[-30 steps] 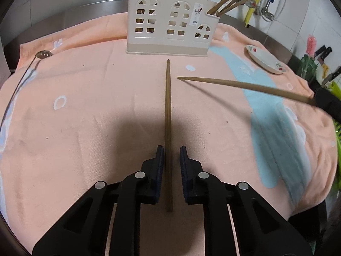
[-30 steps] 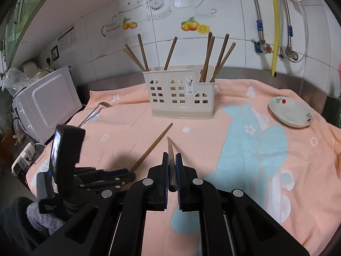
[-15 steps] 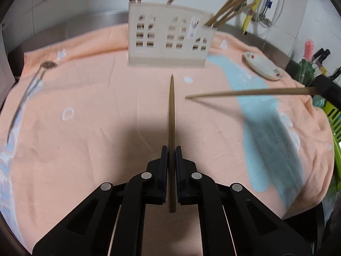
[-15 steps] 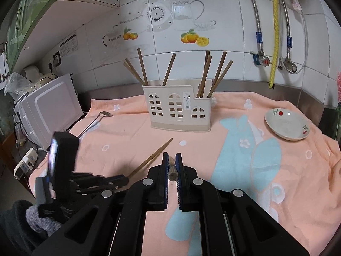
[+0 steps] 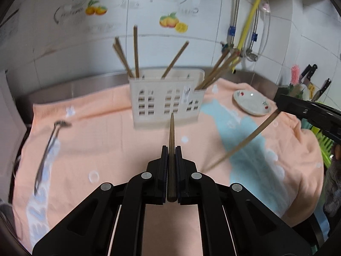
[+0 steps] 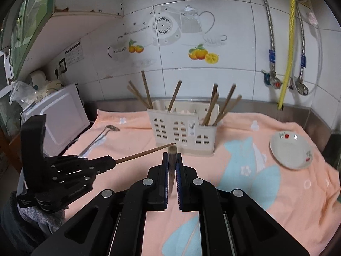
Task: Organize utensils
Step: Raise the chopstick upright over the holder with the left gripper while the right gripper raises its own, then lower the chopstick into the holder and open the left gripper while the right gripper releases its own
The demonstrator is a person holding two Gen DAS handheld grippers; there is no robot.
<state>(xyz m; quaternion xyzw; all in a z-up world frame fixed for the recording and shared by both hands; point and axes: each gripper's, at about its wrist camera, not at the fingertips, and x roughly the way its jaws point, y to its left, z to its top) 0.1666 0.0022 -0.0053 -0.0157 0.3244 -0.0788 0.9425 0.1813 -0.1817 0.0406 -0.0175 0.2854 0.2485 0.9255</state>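
A white microwave (image 6: 53, 117) stands at the far left edge of the desk (image 5: 89, 85), which is covered by a peach cloth (image 5: 106, 145) with pale blue shapes. A metal spoon (image 5: 48, 149) lies flat on the left part of the cloth, well apart from the holder. The left claw (image 5: 171, 149) is clenched on a wooden chopstick (image 5: 171, 132); the stick runs lengthwise between the pads, its pointed tip aimed forward at the front wall of the utensil holder (image 5: 167, 100) and raised clear of the cloth. In the right wrist view this same claw (image 6: 110, 163) appears at left, with its chopstick (image 6: 147, 152) reaching toward the base of the holder (image 6: 183, 136). The cream holder, with window-shaped cutouts, stands upright at the centre rear of the cloth and contains several chopsticks (image 5: 132, 55), leaning in its left, middle and right compartments. The right claw (image 6: 172, 160) is likewise clenched on a second chopstick (image 6: 172, 149), blunt end forward; in the left wrist view that stick (image 5: 245, 143) slants down and leftward from the claw (image 5: 281, 104) above the blue patch. A small white dish (image 6: 289, 151) with a red motif rests on the cloth to the right of the holder, apart from it. Hoses (image 6: 287, 42) hang on the tiled wall at right.
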